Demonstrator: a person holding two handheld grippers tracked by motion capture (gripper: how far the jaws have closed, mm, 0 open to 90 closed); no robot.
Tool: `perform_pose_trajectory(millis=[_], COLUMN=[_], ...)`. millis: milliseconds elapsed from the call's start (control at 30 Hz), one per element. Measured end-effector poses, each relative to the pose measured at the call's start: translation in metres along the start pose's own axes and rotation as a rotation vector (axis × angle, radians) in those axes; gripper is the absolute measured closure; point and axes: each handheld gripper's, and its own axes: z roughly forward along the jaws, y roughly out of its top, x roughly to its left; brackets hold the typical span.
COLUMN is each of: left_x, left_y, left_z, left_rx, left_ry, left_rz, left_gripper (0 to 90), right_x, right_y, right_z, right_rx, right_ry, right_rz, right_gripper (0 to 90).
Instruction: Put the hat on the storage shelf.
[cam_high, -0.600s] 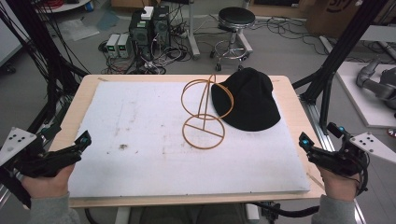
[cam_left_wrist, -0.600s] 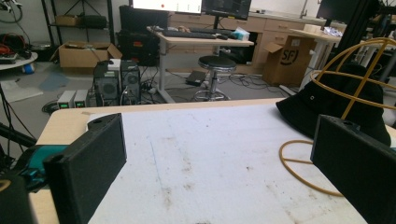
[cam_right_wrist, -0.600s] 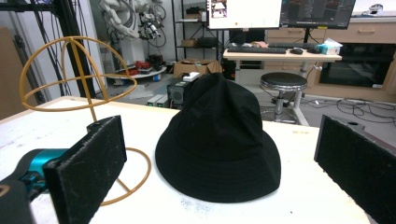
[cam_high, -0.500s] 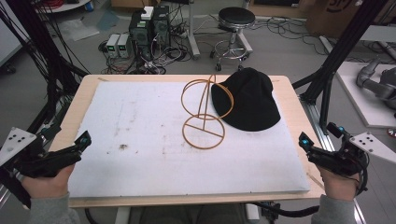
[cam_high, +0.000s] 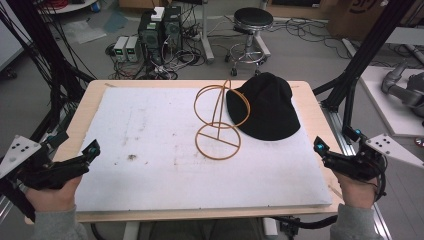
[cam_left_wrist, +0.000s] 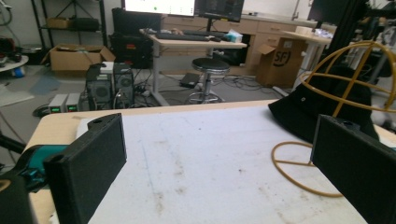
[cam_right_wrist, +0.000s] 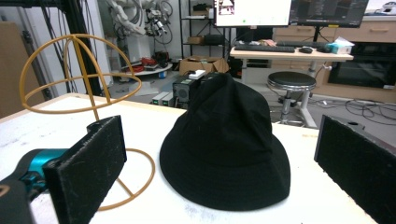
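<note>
On the bench (cam_high: 150, 125): one black hat (cam_high: 267, 107), far right; one wire stand (cam_high: 218, 120), just left of it. Two tongs, left (cam_high: 92, 148) and right (cam_high: 320, 146).

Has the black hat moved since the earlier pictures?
No. The hat lies at the same place on the table, beside the wire stand, as in the earlier high views.

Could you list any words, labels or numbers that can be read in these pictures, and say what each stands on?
"SF", perhaps with more letters after it: on the cardboard box on the floor, in the left gripper view.
Monitor screens: contents too small to read.
Printing on the cardboard box at the high view's top right: cut off, unreadable.
</note>
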Motion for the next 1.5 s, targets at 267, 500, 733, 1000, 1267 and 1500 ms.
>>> perform_pose_trajectory(millis=[267,500,733,1000,1267,1500], left_x=[0.000,0.004,0.006,0.008,0.007,0.009], left_y=[-0.001,-0.005,-0.004,-0.006,-0.008,-0.011], left_z=[0.003,0.002,0.000,0.002,0.005,0.007], left_rx=[0.014,0.022,0.022,0.038,0.056,0.064], left_ry=[0.001,0.014,0.021,0.014,0.017,0.030], left_rz=[0.006,0.005,0.002,0.001,0.014,0.016], left_gripper=[3.9,3.9,3.9,3.9,3.9,3.9], right_x=[-0.017,-0.024,-0.032,-0.044,-0.056,-0.058], right_y=[0.011,0.017,0.024,0.026,0.025,0.028], right_z=[0.030,0.063,0.095,0.126,0.160,0.186], right_rx=[0.037,0.087,0.138,0.181,0.205,0.189], right_ry=[0.024,0.061,0.105,0.148,0.192,0.233], right_rz=[-0.014,-0.061,-0.101,-0.111,-0.103,-0.123], right_gripper=[1.7,1.8,1.8,1.8,1.8,1.8])
